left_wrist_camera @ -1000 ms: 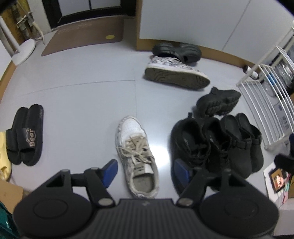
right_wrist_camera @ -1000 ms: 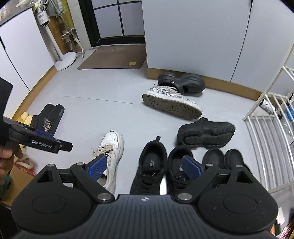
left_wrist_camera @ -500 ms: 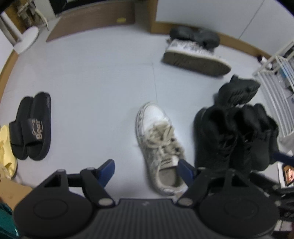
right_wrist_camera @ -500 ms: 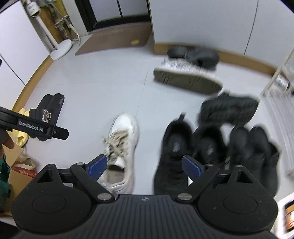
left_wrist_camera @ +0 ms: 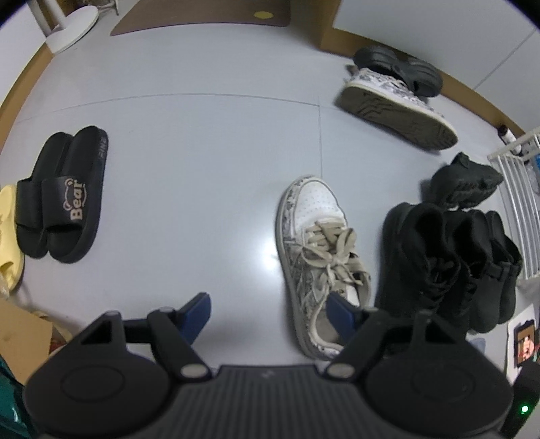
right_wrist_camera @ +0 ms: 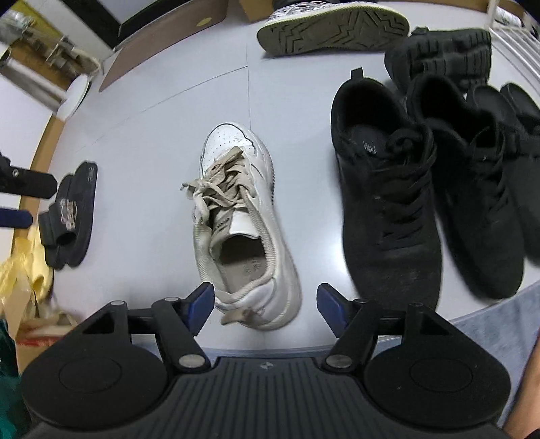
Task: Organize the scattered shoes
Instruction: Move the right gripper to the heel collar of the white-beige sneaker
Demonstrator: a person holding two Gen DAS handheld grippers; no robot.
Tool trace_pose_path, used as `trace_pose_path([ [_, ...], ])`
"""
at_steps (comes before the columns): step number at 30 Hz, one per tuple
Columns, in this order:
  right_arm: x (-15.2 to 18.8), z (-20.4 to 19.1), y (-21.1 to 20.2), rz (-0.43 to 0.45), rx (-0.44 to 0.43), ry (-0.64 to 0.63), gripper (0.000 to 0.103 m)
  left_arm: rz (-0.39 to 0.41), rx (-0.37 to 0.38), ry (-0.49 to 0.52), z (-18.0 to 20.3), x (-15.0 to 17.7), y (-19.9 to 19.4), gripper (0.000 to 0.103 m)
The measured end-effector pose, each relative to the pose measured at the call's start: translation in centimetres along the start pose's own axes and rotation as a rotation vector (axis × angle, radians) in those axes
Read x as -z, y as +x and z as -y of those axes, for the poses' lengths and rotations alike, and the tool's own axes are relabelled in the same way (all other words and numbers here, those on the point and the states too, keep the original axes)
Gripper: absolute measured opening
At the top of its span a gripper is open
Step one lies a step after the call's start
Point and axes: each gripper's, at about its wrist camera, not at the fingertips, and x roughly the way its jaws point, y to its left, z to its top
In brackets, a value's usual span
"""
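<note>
Now, right gripper [right_wrist_camera: 265, 305]: spread wide, holding nothing, low over the floor with the heel of the white sneaker between its blue pads.
Left gripper [left_wrist_camera: 270, 312]: also spread and empty; its right pad overlaps the heel opening of the same sneaker in the view, and contact cannot be told.
White sneaker [right_wrist_camera: 241, 219]: upright on the grey floor [left_wrist_camera: 202, 152], toe pointing away, beige laces loose, snake-print side panel visible from the left wrist view [left_wrist_camera: 315, 256].
Black lace-up sneakers [right_wrist_camera: 384, 196]: a pair standing side by side just to the right of the white sneaker, toes toward the camera.
Black strapped shoes [left_wrist_camera: 496, 263]: a second pair packed against the far side of the lace-ups, near the white wire rack [left_wrist_camera: 519, 202].
Tipped black shoe [left_wrist_camera: 465, 184]: lying on its side beyond the row, its sole showing.
Patterned sneaker [left_wrist_camera: 395, 101]: on its side near the wall, sole facing out, touching a black clog [left_wrist_camera: 398, 67] behind it.
Black slides [left_wrist_camera: 62, 196]: a pair well apart on the left, "Bear" printed on the strap, beside a yellow slipper [left_wrist_camera: 8, 236].
Doormat [left_wrist_camera: 202, 15]: brown, at the far edge.
</note>
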Motion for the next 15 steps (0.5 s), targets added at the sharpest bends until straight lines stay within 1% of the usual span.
trace_pose_path([
  [4, 0.4, -0.3, 1.3, -0.003, 0.000, 0.098, 0.072, 0.004, 0.042, 0.026, 1.2, -0.2, -0.4, 0.079],
  [6, 0.7, -0.5, 2.1, -0.010, 0.010, 0.135, 0.072, 0.012, 0.059, 0.045, 1.9, -0.3, -0.7, 0.087],
  [8, 1.0, -0.7, 2.9, -0.016, 0.019, 0.172, 0.072, 0.040, 0.061, 0.071, 2.5, -0.3, -1.1, 0.088],
  [10, 1.1, -0.9, 3.4, -0.029, 0.024, 0.181, 0.072, 0.057, 0.048, 0.089, 3.1, -0.3, -1.3, 0.088],
  [15, 1.2, -1.3, 4.6, -0.065, 0.035, 0.189, 0.072, 0.063, 0.049, 0.095, 3.7, -0.5, -1.5, 0.089],
])
